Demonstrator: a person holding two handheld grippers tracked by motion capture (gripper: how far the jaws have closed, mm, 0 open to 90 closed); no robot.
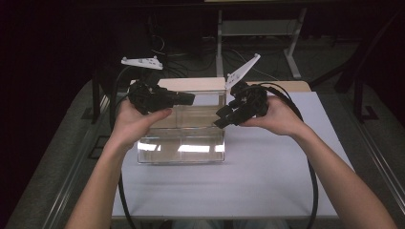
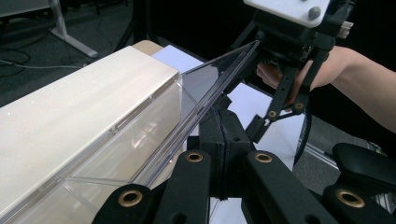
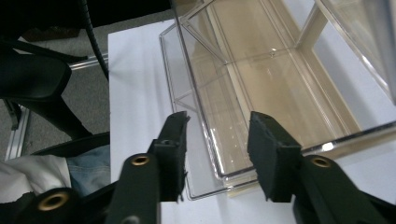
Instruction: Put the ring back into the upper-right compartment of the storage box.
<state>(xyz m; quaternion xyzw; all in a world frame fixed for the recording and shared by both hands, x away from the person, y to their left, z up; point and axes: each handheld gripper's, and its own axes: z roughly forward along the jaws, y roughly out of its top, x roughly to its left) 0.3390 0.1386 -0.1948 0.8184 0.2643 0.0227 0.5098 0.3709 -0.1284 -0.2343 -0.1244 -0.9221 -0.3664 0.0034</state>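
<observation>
A clear plastic box (image 1: 181, 143) with a cream top panel (image 1: 191, 84) stands on the white table sheet. My left gripper (image 1: 191, 98) reaches in from the left at the box's top. In the left gripper view its jaws (image 2: 223, 119) are pressed together on the edge of a tilted clear lid panel (image 2: 205, 84), beside the cream panel (image 2: 70, 121). My right gripper (image 1: 220, 121) points down-left at the box's right side. In the right gripper view it stands open (image 3: 219, 144), its jaws astride the near wall of the box (image 3: 261, 84) without touching. The raised lid panel (image 3: 369, 32) shows at upper right.
The white sheet (image 1: 248, 181) has free room in front of and right of the box. A black chair (image 3: 32, 84) stands off the table's edge. Desk legs (image 1: 291, 52) and cables lie on the floor behind. Metal rails run along both table sides.
</observation>
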